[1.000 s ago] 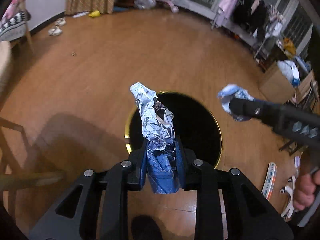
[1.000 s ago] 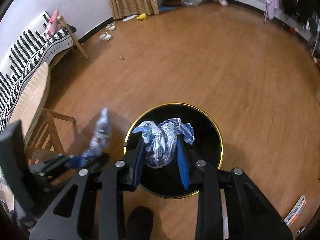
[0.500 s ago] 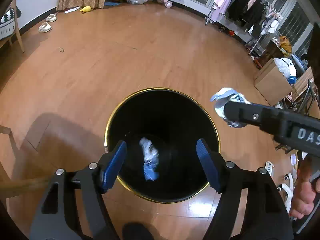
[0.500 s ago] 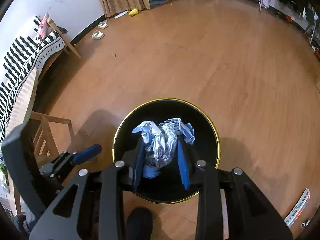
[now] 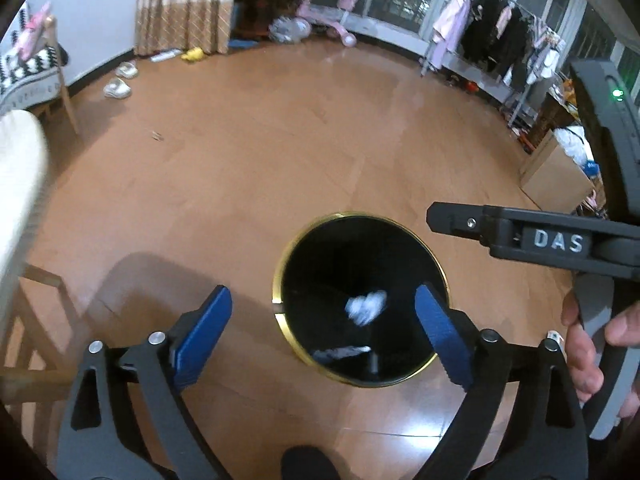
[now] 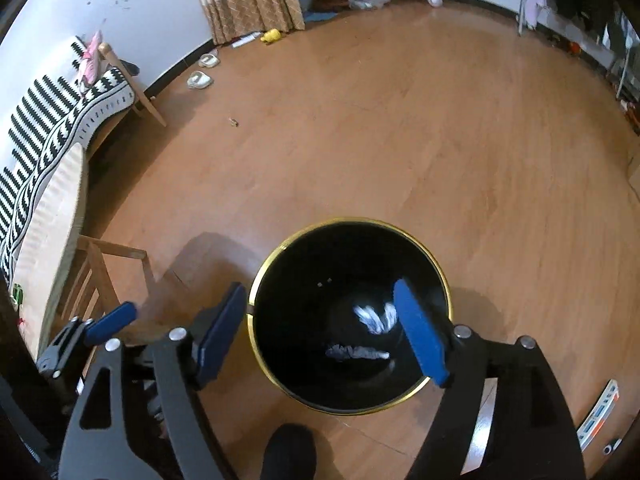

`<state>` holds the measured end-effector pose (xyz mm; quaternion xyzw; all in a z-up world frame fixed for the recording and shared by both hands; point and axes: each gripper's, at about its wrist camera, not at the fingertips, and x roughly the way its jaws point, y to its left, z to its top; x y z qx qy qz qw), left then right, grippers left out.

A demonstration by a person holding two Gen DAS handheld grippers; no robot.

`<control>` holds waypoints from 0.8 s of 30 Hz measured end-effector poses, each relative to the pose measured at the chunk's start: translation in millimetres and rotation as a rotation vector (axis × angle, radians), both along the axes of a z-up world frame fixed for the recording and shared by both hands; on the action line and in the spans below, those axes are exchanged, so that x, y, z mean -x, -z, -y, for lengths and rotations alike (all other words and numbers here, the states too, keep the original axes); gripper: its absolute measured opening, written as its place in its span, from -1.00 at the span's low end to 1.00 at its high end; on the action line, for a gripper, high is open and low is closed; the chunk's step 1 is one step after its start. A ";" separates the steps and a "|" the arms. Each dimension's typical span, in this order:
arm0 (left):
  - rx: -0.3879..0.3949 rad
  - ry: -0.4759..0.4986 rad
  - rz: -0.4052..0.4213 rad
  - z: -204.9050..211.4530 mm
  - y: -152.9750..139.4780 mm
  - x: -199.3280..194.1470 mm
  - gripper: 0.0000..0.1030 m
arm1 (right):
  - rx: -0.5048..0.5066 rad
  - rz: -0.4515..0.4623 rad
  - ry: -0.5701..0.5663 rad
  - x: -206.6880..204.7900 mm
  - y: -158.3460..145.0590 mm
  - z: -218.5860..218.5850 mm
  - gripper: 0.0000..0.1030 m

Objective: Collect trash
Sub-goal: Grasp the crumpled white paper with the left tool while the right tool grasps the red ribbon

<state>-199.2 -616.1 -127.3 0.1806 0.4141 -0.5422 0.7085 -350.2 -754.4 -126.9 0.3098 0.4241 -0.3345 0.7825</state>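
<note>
Both grippers hang over a black bin (image 5: 280, 276) with a gold rim, standing on the wooden floor (image 5: 248, 152). The left gripper (image 5: 320, 324) and the right gripper (image 6: 320, 320) are each opening, jaws wide apart with nothing between them. Two crumpled wrappers lie inside the bin, a white blurred one (image 6: 374, 318) and a darker one (image 6: 356, 352) just beside it.

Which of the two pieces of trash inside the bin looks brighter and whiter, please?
The crumpled white wad, higher in the black bin; the darker flat piece lies below it.

slippers (image 6: 199, 79), striped sofa (image 6: 48, 120), clothes rack (image 5: 492, 40)
</note>
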 end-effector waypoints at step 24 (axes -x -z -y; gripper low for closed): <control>-0.114 -0.946 0.234 -511.2 -117.6 -213.3 0.84 | 0.095 0.169 -0.842 -323.3 -104.2 -402.6 0.57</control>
